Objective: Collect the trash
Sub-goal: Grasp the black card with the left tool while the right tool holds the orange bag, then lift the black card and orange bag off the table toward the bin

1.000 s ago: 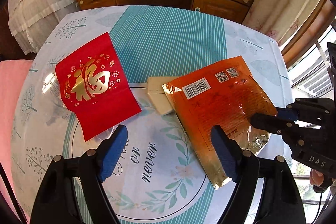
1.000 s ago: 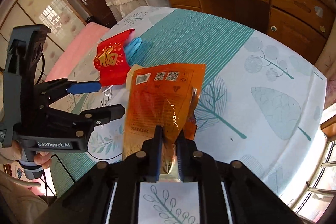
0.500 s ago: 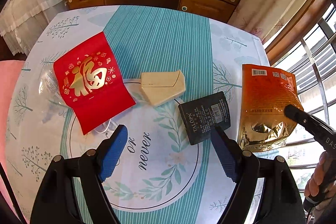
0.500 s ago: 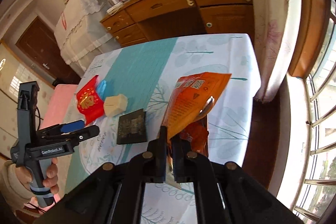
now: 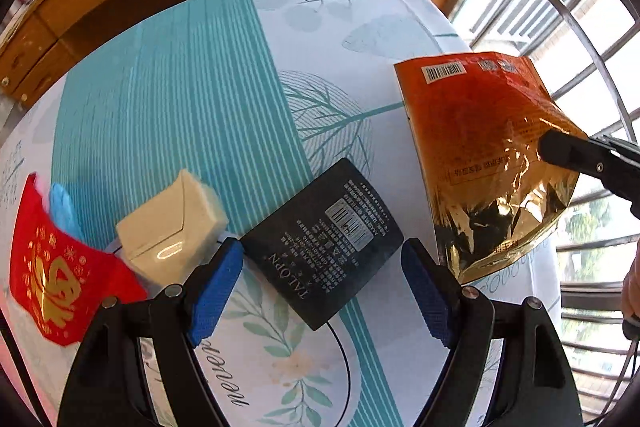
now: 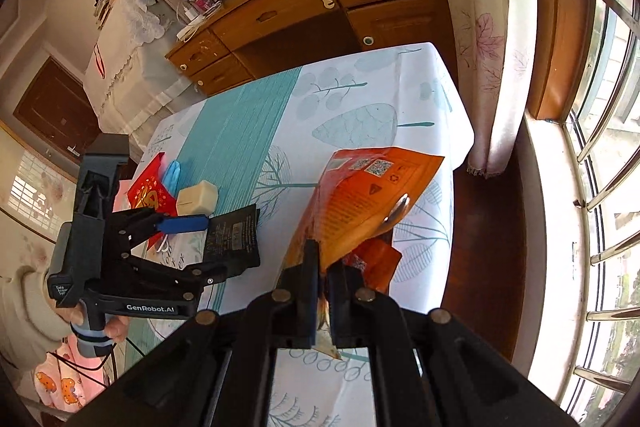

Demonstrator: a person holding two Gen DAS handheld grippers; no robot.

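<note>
1. Right gripper (image 6: 323, 267): jaws pinched tight on the lower, crumpled gold-foil end of the orange snack bag (image 5: 480, 147), which hangs lifted off the table (image 5: 180, 67) near its window-side edge.
2. Orange snack bag: barcode end uppermost in the left wrist view; QR codes visible in the right wrist view (print too small to read).
3. Left gripper (image 5: 322, 291): jaws wide apart, nothing between the pads, hovering over the black packet (image 5: 324, 239).
4. Black packet: lies flat on the patterned tablecloth, label side up.
5. Cream box (image 5: 172, 231): on the cloth just beside the black packet, close to the left blue pad.
6. Red envelope (image 5: 56, 279): at the table's far left, with gold lettering; a blue glove (image 5: 62, 205) partly tucked behind it.
7. A hand (image 6: 96, 323) in a pale sleeve grips the left gripper's handle.
</note>
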